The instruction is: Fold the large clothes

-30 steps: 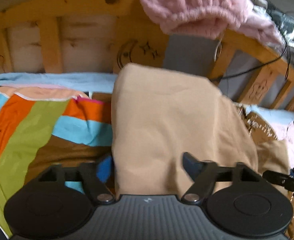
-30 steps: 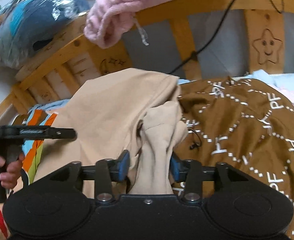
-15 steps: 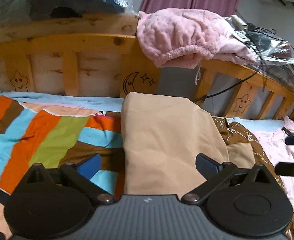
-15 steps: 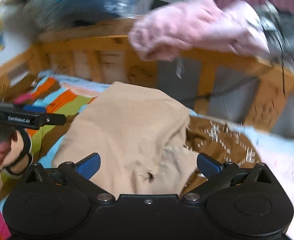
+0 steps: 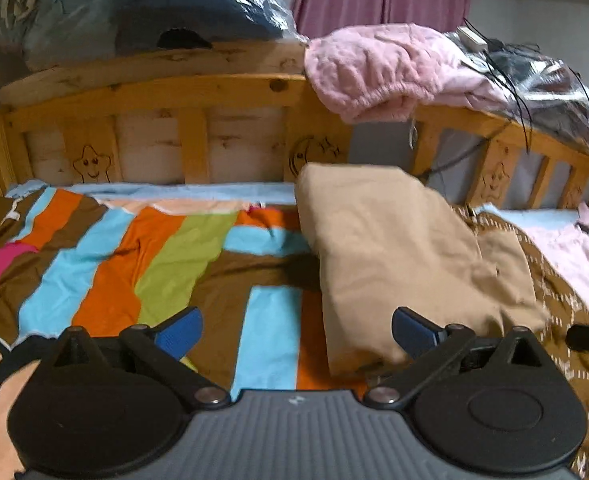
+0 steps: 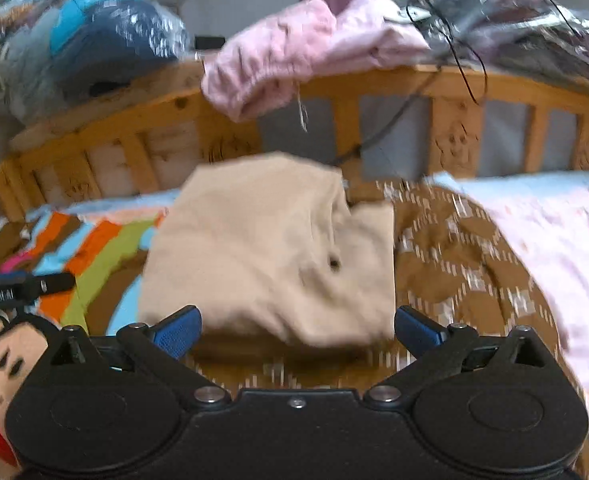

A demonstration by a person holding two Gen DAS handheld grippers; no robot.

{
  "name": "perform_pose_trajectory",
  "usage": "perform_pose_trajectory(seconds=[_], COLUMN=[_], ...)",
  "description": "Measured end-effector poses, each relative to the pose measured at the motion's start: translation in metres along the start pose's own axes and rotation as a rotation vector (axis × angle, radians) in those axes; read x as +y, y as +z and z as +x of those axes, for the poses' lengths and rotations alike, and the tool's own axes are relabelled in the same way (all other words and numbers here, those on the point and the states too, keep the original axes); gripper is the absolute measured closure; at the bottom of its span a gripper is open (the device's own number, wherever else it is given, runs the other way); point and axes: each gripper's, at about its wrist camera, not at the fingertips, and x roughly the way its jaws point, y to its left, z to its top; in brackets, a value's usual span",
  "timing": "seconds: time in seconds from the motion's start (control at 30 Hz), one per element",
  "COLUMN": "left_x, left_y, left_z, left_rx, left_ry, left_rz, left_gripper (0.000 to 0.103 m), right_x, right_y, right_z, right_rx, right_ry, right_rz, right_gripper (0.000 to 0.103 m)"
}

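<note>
Both claws are seen released, nothing between the jaws: the left claw (image 5: 296, 330) over the striped bedspread (image 5: 142, 264), the right claw (image 6: 297, 330) before the folded beige garment (image 6: 270, 256), which lies on the bed against the wooden rail (image 5: 198, 92). Only from the right wrist is the cartoon face (image 6: 10, 364) shown; there the garment is blurred.

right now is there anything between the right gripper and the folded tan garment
Nothing visible. The right gripper is open and the tan garment lies directly ahead of its fingers on the bed, with only the brown patterned cloth beneath and beside it.
</note>
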Motion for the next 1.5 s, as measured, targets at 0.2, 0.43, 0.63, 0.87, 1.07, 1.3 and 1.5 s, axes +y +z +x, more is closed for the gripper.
perform_pose_trajectory(seconds=[0.2,0.43,0.63,0.87,1.07,1.3,1.5], left_x=[-0.007,-0.006,-0.002,-0.003,-0.007,-0.011,-0.014], left_y=[-0.043,-0.074,-0.085,-0.086,-0.079,-0.075,-0.075], left_z=[-0.007,-0.015,-0.025,-0.029,-0.032,-0.033,-0.032], left_rx=[0.066,0.116,0.110,0.096,0.062,0.053,0.050], left_ry=[-0.040,-0.055,-0.039,-0.041,-0.042,-0.044,-0.044], left_rz=[0.014,0.017,0.020,0.026,0.015,0.019,0.018], left_gripper=[0.001,0.001,0.001,0.001,0.001,0.001,0.001], right_x=[0.013,0.013,0.012,0.013,0.014,0.013,0.011], right_y=[-0.049,-0.081,-0.102,-0.103,-0.092,-0.089,-0.089], right_z=[-0.018,-0.038,-0.044,-0.049,-0.051,-0.052,-0.051], right_rx=[0.064,0.096,0.111,0.071,0.011,-0.002,-0.003], right_ry=[-0.050,-0.094,-0.119,-0.125,-0.116,-0.111,-0.119], right_rz=[0.000,-0.013,-0.039,-0.032,-0.049,-0.044,-0.036], right_gripper=[0.001,0.001,0.001,0.001,0.001,0.001,0.001])
